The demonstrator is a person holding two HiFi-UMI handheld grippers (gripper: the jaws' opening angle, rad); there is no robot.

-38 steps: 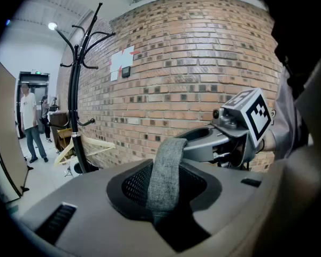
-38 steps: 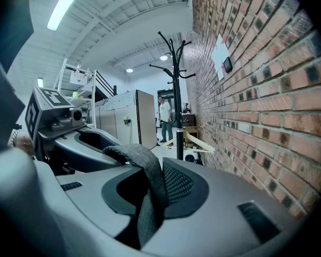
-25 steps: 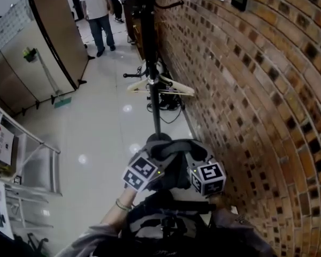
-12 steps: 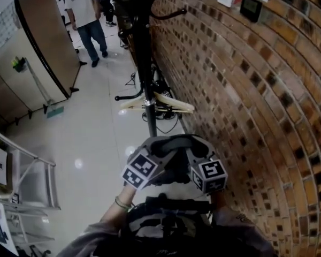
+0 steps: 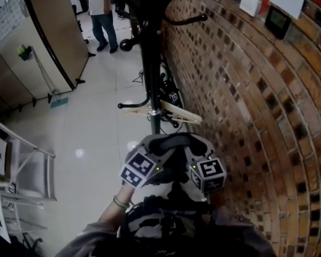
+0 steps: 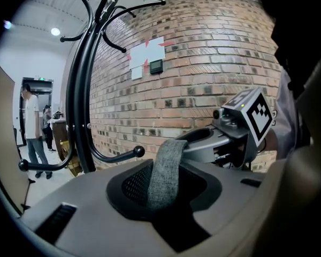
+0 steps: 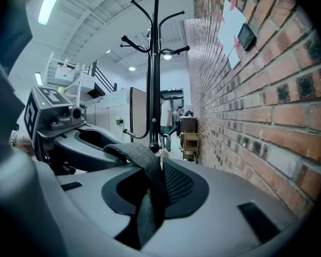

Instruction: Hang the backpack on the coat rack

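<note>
Backpack (image 5: 161,223): held low against the person's body, short of the coat rack (image 5: 151,47); its inside cannot be seen.
Strap (image 5: 174,140): the backpack's grey top loop, stretched between the two grippers.
Left gripper (image 5: 150,153): its jaws are pressed onto the strap (image 6: 166,170).
Right gripper (image 5: 195,153): its jaws are likewise clamped on the strap (image 7: 144,165).
In the way: a wooden hanger (image 5: 174,111) is hung on a low hook of the rack, just above the grippers.
Around: a brick wall (image 5: 246,106) is seen close on the right, a brown cabinet (image 5: 48,42) on the left, and a bystander (image 5: 104,15) far behind.
Only in the right gripper view: the rack's top hooks (image 7: 156,42) are shown bare.
Only in the left gripper view: white sheets (image 6: 147,52) are seen above a small black panel (image 6: 156,66).
</note>
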